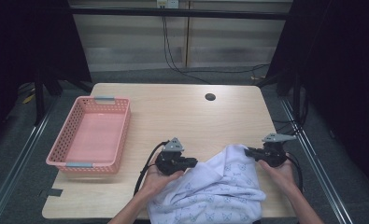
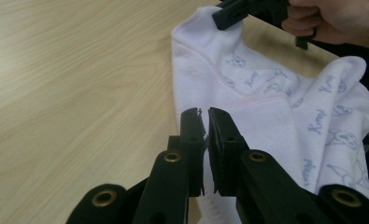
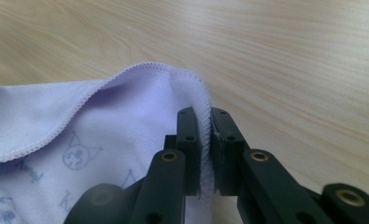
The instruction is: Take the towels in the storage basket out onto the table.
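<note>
Cloth is the thing in hand: a pale towel [image 1: 215, 191] printed with small cat faces lies rumpled at the near edge of the counter [image 1: 182, 112], well right of the pink basket [image 1: 91, 135]. It looks light, soft and limp, so it should sag between holds; the stitched hem is the firmest place to pinch. The left gripper [image 2: 205, 126] is clamped on a thin fold of its edge, the right gripper [image 3: 205, 126] on a hemmed corner. Each gripper view shows fabric squeezed between the jaws; the high view shows the basket and how the towel spreads between both hands.
</note>
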The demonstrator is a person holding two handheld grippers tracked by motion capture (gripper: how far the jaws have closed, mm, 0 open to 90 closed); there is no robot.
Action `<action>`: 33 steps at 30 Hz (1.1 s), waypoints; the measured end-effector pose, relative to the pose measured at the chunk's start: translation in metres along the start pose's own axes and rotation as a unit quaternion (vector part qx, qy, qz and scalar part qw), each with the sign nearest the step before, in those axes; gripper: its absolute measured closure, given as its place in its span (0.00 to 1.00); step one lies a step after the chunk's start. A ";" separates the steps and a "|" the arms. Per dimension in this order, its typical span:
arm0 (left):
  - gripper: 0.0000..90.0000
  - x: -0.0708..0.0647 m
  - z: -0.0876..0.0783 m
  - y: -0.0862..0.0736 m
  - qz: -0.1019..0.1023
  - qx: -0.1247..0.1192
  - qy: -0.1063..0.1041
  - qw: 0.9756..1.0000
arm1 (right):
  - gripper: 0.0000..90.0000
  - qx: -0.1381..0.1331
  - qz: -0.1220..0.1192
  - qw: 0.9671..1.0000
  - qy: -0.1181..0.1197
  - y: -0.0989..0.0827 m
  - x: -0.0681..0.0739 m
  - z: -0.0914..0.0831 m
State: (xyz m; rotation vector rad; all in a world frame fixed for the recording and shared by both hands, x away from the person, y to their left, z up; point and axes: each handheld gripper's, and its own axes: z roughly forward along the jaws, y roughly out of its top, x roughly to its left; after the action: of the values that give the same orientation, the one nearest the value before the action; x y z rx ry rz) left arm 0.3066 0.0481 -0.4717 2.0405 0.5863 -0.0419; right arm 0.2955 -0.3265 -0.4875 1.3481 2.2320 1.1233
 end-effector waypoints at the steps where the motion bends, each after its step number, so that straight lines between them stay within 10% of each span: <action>1: 0.93 0.002 0.000 -0.001 -0.003 0.003 -0.002 1.000 | 0.93 0.001 -0.001 1.000 0.000 0.000 0.000 0.000; 10: 0.60 0.003 0.034 -0.008 0.000 0.062 -0.025 0.998 | 0.93 0.004 -0.002 1.000 0.003 0.000 -0.001 0.000; 12: 0.72 0.000 0.037 -0.009 0.017 0.077 -0.021 0.997 | 0.92 0.003 -0.002 1.000 0.003 0.000 -0.001 0.000; 15: 0.92 -0.002 0.030 -0.005 0.017 0.049 -0.012 0.999 | 0.92 0.002 0.000 1.000 0.003 0.000 -0.001 -0.001; 23: 0.95 0.013 -0.011 0.009 -0.002 -0.021 0.013 1.000 | 0.93 -0.004 0.008 1.000 0.000 0.001 -0.004 -0.007; 33: 0.96 0.038 -0.080 0.032 -0.012 -0.104 0.084 0.991 | 0.95 -0.081 0.015 0.997 -0.003 0.034 -0.008 -0.049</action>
State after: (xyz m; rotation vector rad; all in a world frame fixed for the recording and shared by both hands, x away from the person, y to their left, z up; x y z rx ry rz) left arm 0.3372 0.1165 -0.4142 1.8445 0.6907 0.1731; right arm 0.2912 -0.3479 -0.4313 1.3200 2.0739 1.2782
